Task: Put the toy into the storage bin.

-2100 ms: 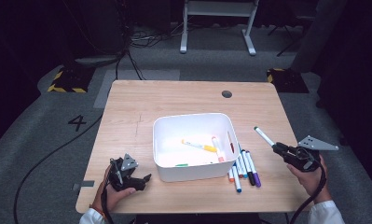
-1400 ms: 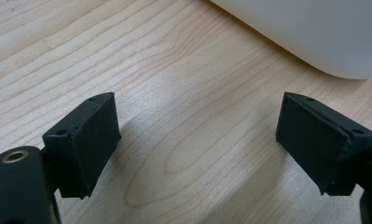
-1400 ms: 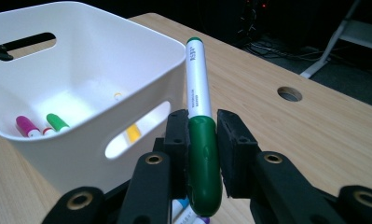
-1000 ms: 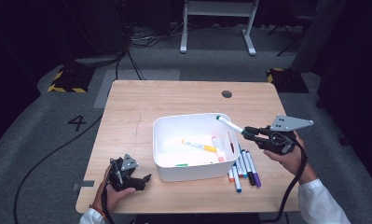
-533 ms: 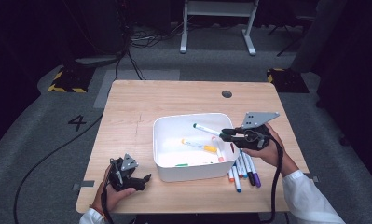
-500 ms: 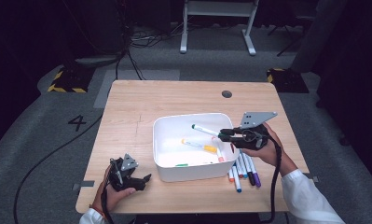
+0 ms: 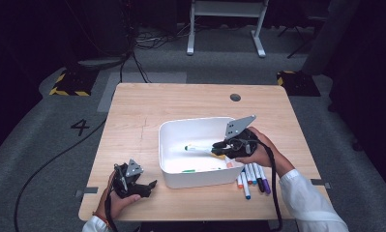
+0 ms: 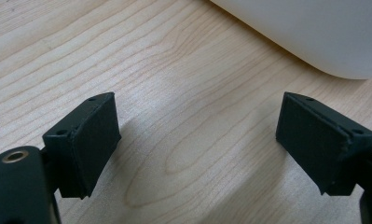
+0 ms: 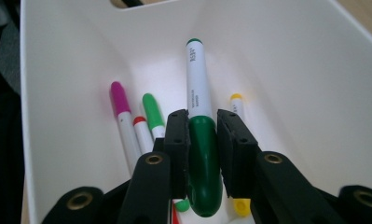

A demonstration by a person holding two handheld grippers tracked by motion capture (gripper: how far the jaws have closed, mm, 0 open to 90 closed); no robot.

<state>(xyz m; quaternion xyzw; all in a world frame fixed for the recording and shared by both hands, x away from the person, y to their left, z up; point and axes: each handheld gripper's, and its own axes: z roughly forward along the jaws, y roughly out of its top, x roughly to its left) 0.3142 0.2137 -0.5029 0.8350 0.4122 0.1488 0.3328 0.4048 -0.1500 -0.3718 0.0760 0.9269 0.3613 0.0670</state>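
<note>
**Setting the green marker down in the bin**

We hold the green-capped white marker in the right gripper, jaws clamped on its cap, inside the white plastic bin. We should lower it beside the markers already lying there before letting go. The left gripper rests wide open and empty outside the bin.

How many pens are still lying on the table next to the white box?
4: the pens lie side by side on the table, just right of the white box, below the right gripper. The box wall or the hand could hide another.
</note>
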